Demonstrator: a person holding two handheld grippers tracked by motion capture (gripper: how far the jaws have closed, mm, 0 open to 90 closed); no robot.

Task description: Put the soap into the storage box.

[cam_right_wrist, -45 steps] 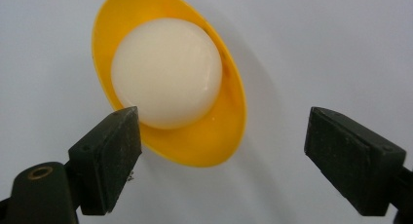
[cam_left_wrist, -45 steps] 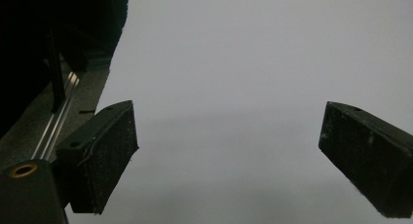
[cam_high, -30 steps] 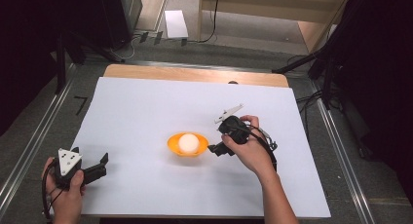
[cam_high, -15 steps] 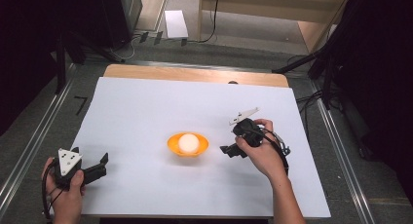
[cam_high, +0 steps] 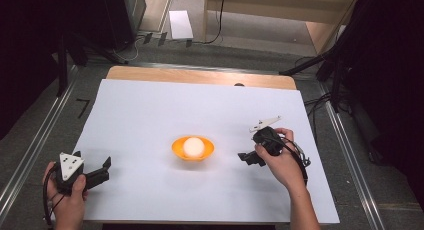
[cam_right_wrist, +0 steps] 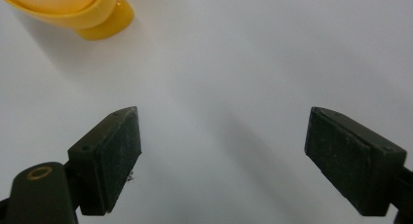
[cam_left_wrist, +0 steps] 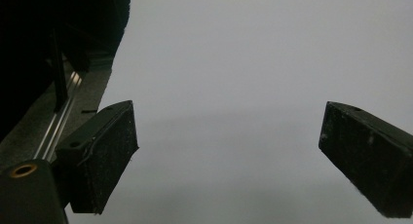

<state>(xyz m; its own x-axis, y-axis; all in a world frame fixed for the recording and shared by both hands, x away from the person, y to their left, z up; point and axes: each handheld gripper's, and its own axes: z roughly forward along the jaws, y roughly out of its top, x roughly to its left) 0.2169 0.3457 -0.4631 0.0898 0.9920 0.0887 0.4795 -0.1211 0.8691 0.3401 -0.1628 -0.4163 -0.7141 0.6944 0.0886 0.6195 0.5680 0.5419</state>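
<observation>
Orange bowl (cam_high: 193, 149): glossy, smooth, looks plastic. White ball (cam_high: 193, 146) in it: smooth, matt. Counter (cam_high: 200, 77): pale wood at far edge, covered by matt white sheet (cam_high: 200, 110), paper-like, smooth. Left hand-held gripper (cam_high: 97, 172) and right hand-held gripper (cam_high: 246, 157): matt black jaw pads, finely speckled, scuffed. Rails (cam_high: 30, 150) beside counter: brushed metal.

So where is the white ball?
In the high view, the white ball sits inside the orange bowl mid-table, nearer the right gripper.
</observation>
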